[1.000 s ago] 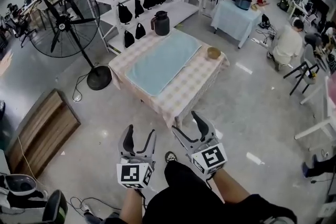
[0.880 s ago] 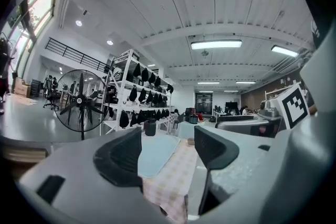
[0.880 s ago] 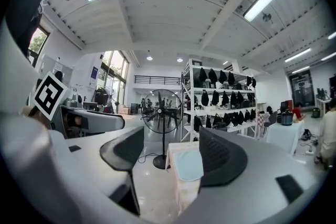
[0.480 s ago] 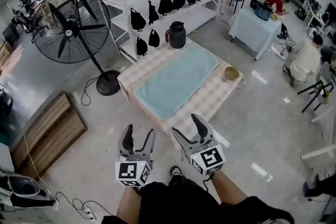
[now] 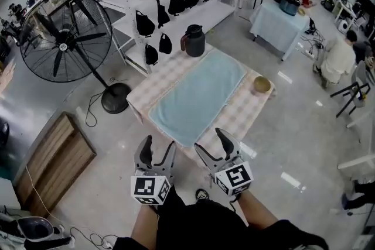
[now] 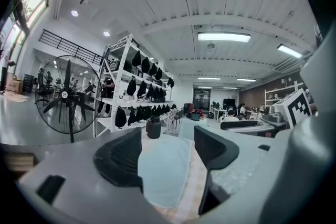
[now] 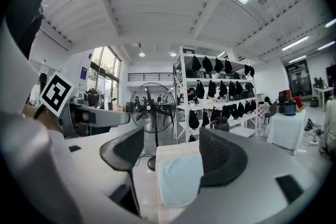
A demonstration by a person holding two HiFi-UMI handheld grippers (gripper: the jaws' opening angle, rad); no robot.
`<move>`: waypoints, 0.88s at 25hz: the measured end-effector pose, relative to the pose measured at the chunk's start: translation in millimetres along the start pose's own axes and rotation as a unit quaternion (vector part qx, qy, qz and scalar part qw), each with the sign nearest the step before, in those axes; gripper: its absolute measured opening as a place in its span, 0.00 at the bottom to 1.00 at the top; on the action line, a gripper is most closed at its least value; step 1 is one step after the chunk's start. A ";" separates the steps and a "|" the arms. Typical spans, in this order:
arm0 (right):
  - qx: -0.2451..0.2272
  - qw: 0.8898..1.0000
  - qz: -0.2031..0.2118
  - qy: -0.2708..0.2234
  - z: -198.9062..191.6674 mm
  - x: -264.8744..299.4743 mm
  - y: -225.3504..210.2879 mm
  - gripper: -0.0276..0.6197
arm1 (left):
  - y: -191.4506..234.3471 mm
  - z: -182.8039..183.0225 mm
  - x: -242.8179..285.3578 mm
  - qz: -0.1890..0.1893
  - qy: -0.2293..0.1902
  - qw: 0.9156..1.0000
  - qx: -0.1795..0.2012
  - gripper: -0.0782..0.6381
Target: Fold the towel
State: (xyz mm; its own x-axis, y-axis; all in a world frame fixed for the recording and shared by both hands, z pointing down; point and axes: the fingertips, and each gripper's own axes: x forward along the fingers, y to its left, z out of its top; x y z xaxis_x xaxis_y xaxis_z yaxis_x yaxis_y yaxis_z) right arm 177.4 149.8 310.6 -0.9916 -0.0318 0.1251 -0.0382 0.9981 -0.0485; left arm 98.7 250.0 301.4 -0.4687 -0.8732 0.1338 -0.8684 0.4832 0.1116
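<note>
A pale blue towel point(image 5: 199, 96) lies spread flat along a table with a pink checked cloth point(image 5: 150, 86). My left gripper point(image 5: 156, 150) and right gripper point(image 5: 213, 142) hang side by side just short of the table's near end, both open and holding nothing. In the left gripper view the towel point(image 6: 164, 168) shows between the jaws, ahead of them. The right gripper view shows the towel point(image 7: 178, 178) and the table's near end beyond the open jaws.
A black kettle point(image 5: 194, 40) stands at the table's far end and a small bowl point(image 5: 261, 85) at its right edge. A large floor fan point(image 5: 64, 44) stands to the left, white racks with black bags point(image 5: 176, 3) behind, a wooden pallet point(image 5: 47, 160) at lower left. People sit at the far right.
The table and towel have drawn closer to both grippers as I walk up. Both grippers stay open and level with each other.
</note>
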 end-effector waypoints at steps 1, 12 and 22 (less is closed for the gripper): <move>0.002 1.000 -0.006 0.003 -1.3 11.3 -0.6 0.52 | 9.2 -0.3 7.4 -0.007 0.001 1.000 -0.001 0.52; 0.032 0.996 -0.072 0.034 -9.5 168.5 27.0 0.52 | 175.2 -0.1 74.6 -0.075 0.042 0.996 0.001 0.52; 0.086 0.961 -0.232 0.122 -81.3 185.3 12.4 0.52 | 229.5 -78.7 141.7 -0.203 0.150 0.968 -0.006 0.52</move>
State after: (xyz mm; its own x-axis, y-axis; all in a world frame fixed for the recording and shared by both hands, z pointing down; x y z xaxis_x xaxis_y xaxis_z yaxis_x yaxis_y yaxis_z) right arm 3.3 160.6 413.8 -0.8047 -0.4377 0.4010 -0.5104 0.8551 -0.0908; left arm -154.2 242.2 423.5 -0.0194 -0.9340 0.3568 -0.9681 0.1068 0.2268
